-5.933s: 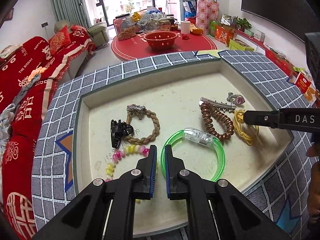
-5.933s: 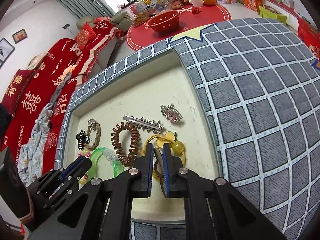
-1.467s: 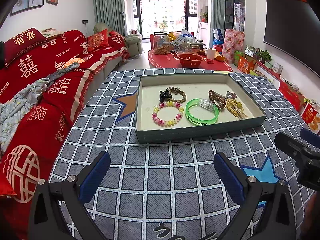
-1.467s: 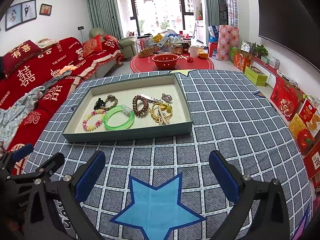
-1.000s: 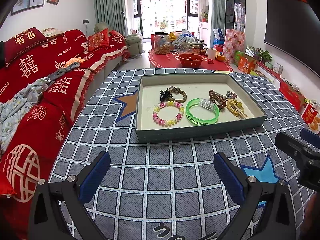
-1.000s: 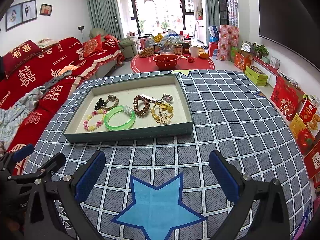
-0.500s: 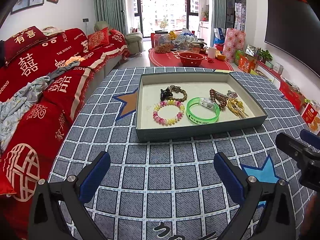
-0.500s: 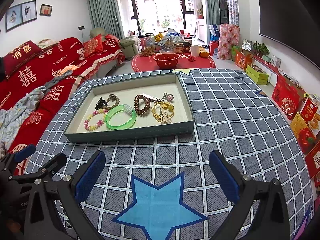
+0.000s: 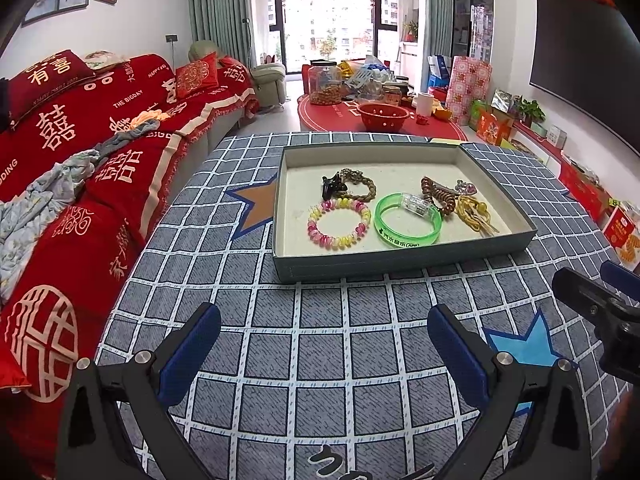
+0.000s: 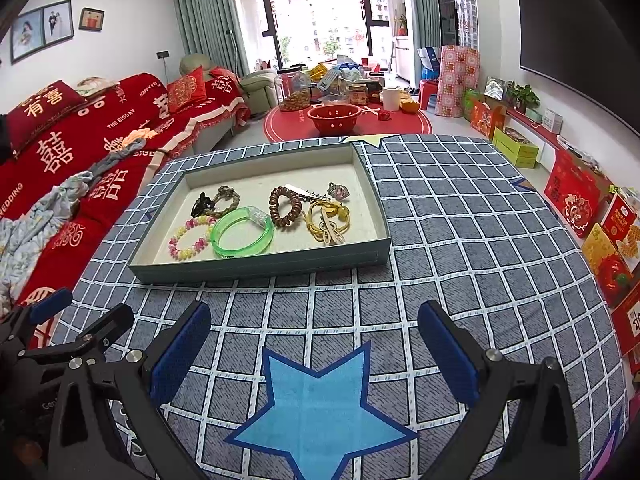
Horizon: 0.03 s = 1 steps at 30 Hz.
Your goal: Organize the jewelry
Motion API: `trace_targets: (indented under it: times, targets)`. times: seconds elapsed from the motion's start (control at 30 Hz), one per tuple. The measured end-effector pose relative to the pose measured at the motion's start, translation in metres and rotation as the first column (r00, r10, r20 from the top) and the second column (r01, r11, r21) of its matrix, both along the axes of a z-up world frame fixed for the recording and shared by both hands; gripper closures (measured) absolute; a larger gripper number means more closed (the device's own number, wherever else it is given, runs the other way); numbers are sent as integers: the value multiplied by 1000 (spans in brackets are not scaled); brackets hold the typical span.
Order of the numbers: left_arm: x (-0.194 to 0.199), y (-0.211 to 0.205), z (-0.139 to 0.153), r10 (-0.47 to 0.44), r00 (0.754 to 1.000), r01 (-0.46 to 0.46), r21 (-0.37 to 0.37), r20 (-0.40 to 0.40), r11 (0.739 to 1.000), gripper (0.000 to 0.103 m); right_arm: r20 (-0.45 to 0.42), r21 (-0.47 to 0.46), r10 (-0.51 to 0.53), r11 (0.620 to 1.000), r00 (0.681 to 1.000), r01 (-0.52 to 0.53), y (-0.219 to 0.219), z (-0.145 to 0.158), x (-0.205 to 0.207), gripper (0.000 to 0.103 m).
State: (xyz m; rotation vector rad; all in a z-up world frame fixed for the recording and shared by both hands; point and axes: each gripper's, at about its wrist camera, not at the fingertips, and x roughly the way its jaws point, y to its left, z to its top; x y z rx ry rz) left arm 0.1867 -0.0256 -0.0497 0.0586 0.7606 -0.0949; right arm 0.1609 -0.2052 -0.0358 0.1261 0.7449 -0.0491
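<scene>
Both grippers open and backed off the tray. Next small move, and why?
Probably none beyond holding clear. The left gripper and right gripper hang open and empty over the checked cloth, and every piece in view, like the green bangle and beaded bracelet, lies inside the tray.

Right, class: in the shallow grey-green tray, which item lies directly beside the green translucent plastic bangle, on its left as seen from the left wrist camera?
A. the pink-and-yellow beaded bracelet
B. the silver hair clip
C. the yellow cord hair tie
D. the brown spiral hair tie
A: in the shallow grey-green tray, the pink-and-yellow beaded bracelet lies just left of the green translucent plastic bangle; the other three options sit on the bangle's right.
</scene>
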Motion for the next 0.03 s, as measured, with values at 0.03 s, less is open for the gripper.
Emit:
trace_targets:
  times: [0.03]
  targets:
    - [-1,0,0,2,1000,-2,0,-1,1000,0,0,1,0,1000,1000,0,0,0,0,0]
